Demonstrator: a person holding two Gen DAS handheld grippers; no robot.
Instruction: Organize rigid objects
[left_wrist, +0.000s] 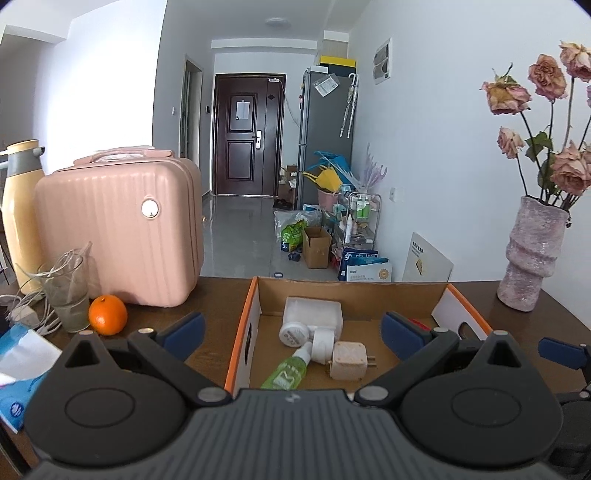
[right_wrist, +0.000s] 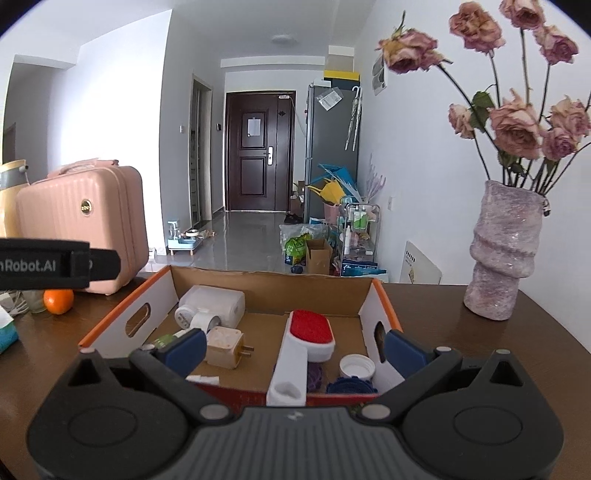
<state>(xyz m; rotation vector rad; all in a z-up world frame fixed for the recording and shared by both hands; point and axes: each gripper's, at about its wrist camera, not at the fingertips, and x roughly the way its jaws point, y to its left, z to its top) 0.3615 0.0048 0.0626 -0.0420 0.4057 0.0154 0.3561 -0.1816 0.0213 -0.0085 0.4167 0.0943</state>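
While both tools hang just short of the cardboard box (right_wrist: 266, 284), I see my left tool (left_wrist: 291, 328) spread wide and holding nothing, and my right tool (right_wrist: 295, 345) likewise wide and bare. Inside the box, the white rectangular container (left_wrist: 314, 312), a white jar (left_wrist: 293, 334), the green spray bottle (left_wrist: 286, 373) and a beige plug adapter (left_wrist: 349, 360) crowd the left side; the red-headed brush (right_wrist: 310, 332), a white cap (right_wrist: 356, 365) and a blue lid (right_wrist: 349, 386) fill the right. On the worktop (right_wrist: 480, 354), the vase (right_wrist: 502, 251) stands right of the box's rim, the orange (left_wrist: 108, 315) and pink case (left_wrist: 118, 232) left.
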